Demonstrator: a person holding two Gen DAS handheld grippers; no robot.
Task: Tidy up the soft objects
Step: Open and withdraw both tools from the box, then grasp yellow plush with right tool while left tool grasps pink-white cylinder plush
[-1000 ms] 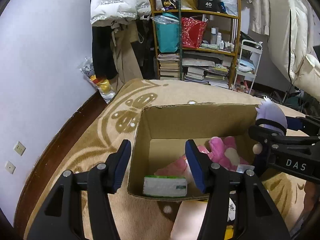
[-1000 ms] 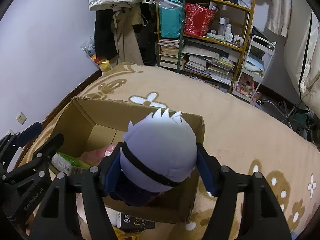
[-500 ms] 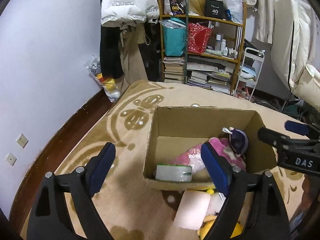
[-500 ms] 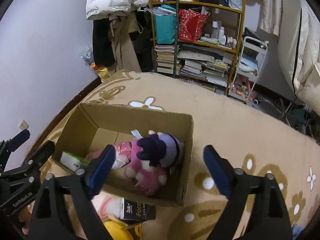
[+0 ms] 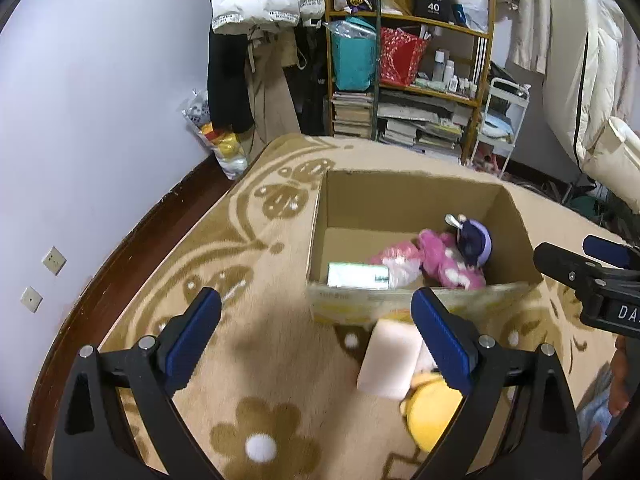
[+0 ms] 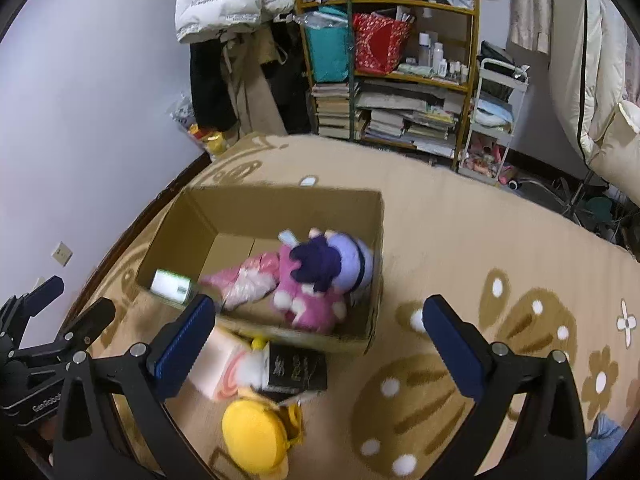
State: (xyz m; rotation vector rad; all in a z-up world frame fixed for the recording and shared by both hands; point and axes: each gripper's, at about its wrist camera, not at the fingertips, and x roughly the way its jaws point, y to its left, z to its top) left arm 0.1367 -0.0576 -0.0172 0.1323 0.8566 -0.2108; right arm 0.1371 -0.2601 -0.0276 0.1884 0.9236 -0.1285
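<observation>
An open cardboard box (image 5: 404, 196) (image 6: 280, 208) stands on the beige carpet. Inside it, a purple-haired doll (image 5: 474, 238) (image 6: 340, 264) lies on a pink plush (image 5: 440, 260) (image 6: 308, 308), beside a pink wrapped bundle (image 5: 394, 254) and a green-white pack (image 5: 358, 276). In front of the box lie a pale pink block (image 5: 390, 360) (image 6: 218, 360), a yellow plush (image 5: 432, 408) (image 6: 252, 436) and a black carton (image 6: 296, 368). My left gripper (image 5: 316, 300) hangs short of the box's near wall, its jaws opening with nothing held. Above the box's near right corner, my right gripper (image 6: 320, 308) stands wide open and holds nothing.
A loaded wooden shelf (image 5: 400, 60) with books and bags stands at the back, with a white cart (image 5: 504, 120) to its right. Coats hang at the back left. A lilac wall and a dark floor strip (image 5: 132, 240) run along the carpet's left edge.
The right gripper let go of the purple-haired doll, which now lies in the box on the pink plush. Both grippers opened wide and drew back and up from the box.
</observation>
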